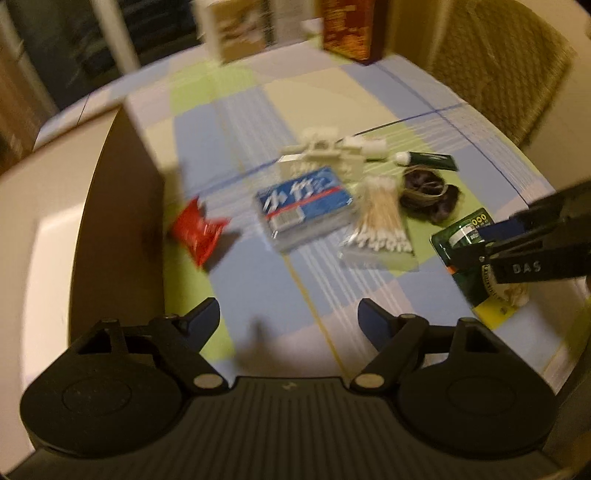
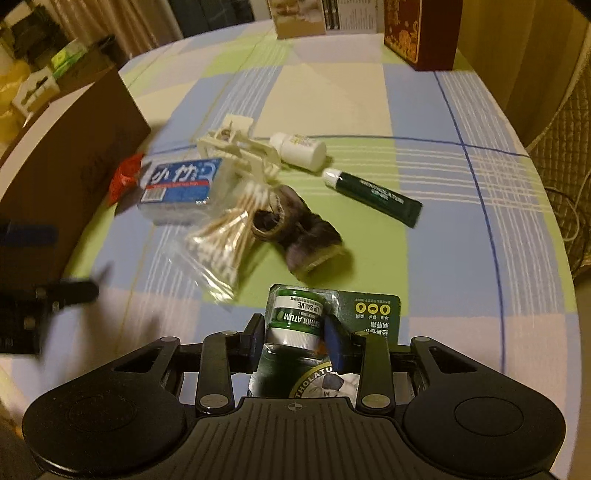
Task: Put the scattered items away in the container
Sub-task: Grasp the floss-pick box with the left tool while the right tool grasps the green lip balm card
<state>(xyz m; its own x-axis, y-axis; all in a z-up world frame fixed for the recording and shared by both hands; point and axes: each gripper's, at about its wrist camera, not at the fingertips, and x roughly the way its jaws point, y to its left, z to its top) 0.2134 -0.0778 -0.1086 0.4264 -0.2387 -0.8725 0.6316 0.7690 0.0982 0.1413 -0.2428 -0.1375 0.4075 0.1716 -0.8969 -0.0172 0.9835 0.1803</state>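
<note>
A green lip salve blister pack (image 2: 369, 310) lies on the plaid tablecloth near the front edge. My right gripper (image 2: 294, 332) is shut on its jar bubble, one pad on each side. In the left wrist view the same pack (image 1: 460, 236) lies at the right under the right gripper (image 1: 480, 242). My left gripper (image 1: 288, 317) hovers open and empty beside the cardboard box (image 1: 74, 221). Scattered items lie mid-table: a red packet (image 1: 197, 230), a blue box (image 2: 181, 184), bagged cotton swabs (image 2: 221, 240), a white plastic holder (image 2: 240, 151), a white bottle (image 2: 299, 149), a green tube (image 2: 373, 195) and a dark scrunchie (image 2: 295, 232).
A beige carton (image 2: 299, 18) and a dark red carton (image 2: 421, 33) stand at the table's far edge. A wicker chair (image 1: 498, 74) stands beyond the right side. The cardboard box (image 2: 74, 140) takes up the table's left side. The plaid cloth (image 2: 461, 221) is bare at the right.
</note>
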